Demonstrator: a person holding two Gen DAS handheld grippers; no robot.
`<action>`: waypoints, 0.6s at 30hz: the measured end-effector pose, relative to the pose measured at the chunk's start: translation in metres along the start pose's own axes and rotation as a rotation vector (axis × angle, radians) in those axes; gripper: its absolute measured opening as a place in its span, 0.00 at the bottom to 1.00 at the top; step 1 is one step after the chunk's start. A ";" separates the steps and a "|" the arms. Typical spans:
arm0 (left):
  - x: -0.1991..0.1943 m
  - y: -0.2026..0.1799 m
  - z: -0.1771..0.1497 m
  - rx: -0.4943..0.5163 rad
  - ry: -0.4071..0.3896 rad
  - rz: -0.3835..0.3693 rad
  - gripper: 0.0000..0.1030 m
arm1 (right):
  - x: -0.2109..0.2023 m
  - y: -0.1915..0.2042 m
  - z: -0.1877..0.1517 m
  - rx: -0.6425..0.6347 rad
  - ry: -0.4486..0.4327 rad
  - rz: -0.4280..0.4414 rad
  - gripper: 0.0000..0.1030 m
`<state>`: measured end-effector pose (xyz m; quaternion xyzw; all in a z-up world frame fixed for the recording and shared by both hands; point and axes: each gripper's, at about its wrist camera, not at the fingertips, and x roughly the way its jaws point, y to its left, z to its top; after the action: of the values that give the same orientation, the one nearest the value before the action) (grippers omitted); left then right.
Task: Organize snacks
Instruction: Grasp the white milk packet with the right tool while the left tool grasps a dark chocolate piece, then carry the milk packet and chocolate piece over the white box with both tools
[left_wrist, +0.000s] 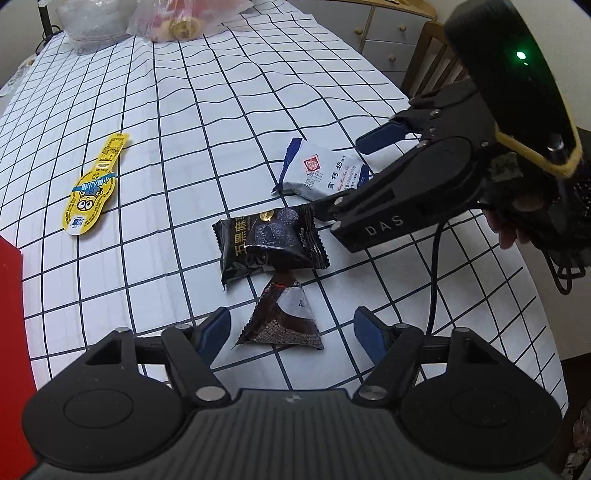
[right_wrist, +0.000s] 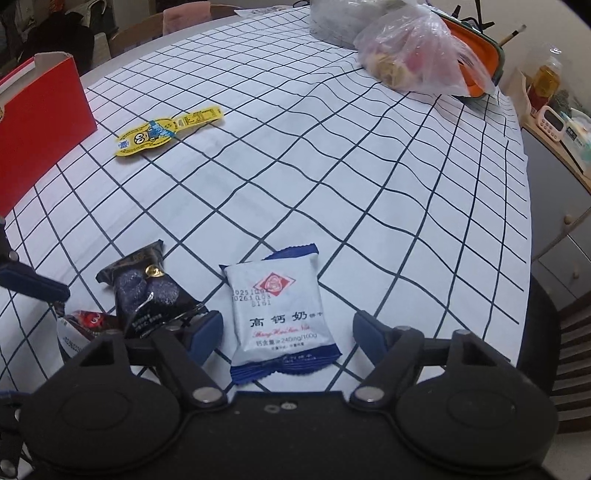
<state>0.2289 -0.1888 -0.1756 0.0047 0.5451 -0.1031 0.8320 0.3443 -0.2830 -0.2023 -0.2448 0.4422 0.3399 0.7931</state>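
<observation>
Straddling a triangular brown packet (left_wrist: 282, 317), left gripper (left_wrist: 291, 328) jaws stand apart, pads clear of it. Right gripper (right_wrist: 288, 332): jaws likewise apart around a white-and-blue milk snack packet (right_wrist: 277, 314), not pressing. Black snack packet (left_wrist: 269, 243) between the two. Yellow packet (left_wrist: 94, 184) farther along the worktop (left_wrist: 221, 110), beside a red box (right_wrist: 40, 122). Plastic bags (right_wrist: 413, 59) at the far edge.
</observation>
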 end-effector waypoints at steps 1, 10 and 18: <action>0.001 0.000 0.000 0.000 0.004 -0.002 0.63 | 0.001 0.000 0.000 0.003 0.000 0.004 0.70; 0.007 0.008 0.005 -0.031 0.016 0.009 0.41 | 0.000 -0.002 -0.002 0.056 -0.015 0.044 0.50; 0.006 0.010 0.004 -0.048 0.021 0.005 0.33 | -0.008 -0.002 -0.012 0.131 -0.017 0.001 0.47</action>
<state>0.2365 -0.1805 -0.1809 -0.0127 0.5561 -0.0879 0.8263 0.3369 -0.2950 -0.2012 -0.1891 0.4567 0.3125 0.8112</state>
